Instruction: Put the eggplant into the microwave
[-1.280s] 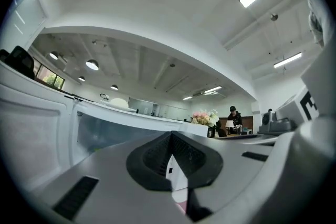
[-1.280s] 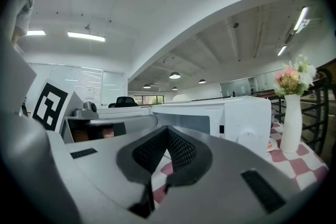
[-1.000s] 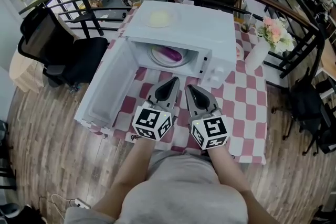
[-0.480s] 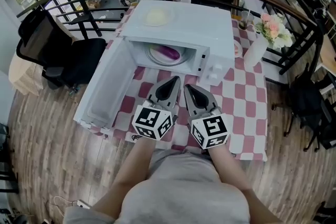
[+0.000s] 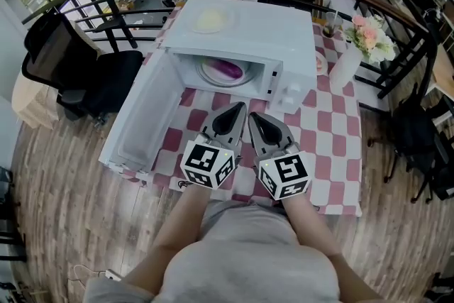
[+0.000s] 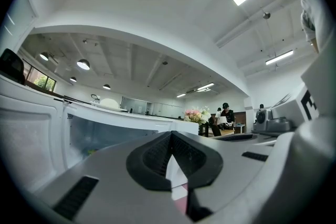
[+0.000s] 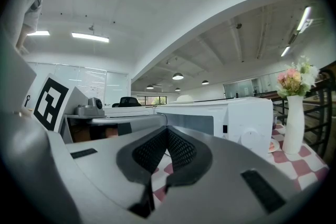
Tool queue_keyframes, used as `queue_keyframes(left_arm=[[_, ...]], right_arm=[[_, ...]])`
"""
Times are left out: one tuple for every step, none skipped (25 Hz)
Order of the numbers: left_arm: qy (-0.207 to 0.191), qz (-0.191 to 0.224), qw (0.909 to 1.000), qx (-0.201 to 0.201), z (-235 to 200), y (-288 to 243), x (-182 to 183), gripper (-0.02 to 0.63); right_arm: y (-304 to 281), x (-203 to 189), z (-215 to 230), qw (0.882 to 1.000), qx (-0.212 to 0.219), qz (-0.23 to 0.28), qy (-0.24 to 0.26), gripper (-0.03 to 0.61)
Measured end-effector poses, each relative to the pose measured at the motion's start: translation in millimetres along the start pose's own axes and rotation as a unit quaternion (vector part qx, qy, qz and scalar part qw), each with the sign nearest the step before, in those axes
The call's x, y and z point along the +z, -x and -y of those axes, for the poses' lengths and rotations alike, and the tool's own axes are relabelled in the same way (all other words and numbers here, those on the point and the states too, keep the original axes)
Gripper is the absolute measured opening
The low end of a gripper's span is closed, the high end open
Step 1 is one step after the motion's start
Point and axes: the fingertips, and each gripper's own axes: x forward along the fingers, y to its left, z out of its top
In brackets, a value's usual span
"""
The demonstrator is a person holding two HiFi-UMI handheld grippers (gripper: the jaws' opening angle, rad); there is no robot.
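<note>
Since the eggplant (image 5: 228,69) lies inside the microwave (image 5: 248,28) at twelve o'clock, left gripper (image 5: 231,114) and right gripper (image 5: 255,119) hang empty, jaws together; door (image 5: 138,125) at nine o'clock unshut.

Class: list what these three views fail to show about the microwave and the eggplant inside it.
- Eggplant: head view, back part hidden under the microwave roof; not discernible in either gripper view.
- Microwave control panel: head view, markings too small.
- Pale item on top: washed out, unidentifiable.
</note>
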Motion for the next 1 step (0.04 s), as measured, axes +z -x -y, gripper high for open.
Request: queue_keyframes(left_arm=[[-0.001, 0.000, 1.0000, 0.000, 0.4, -0.1, -0.1, 0.003]], right_arm=[[0.1, -0.5, -0.3, 1.000, 0.001, 0.000, 0.000, 0.023]])
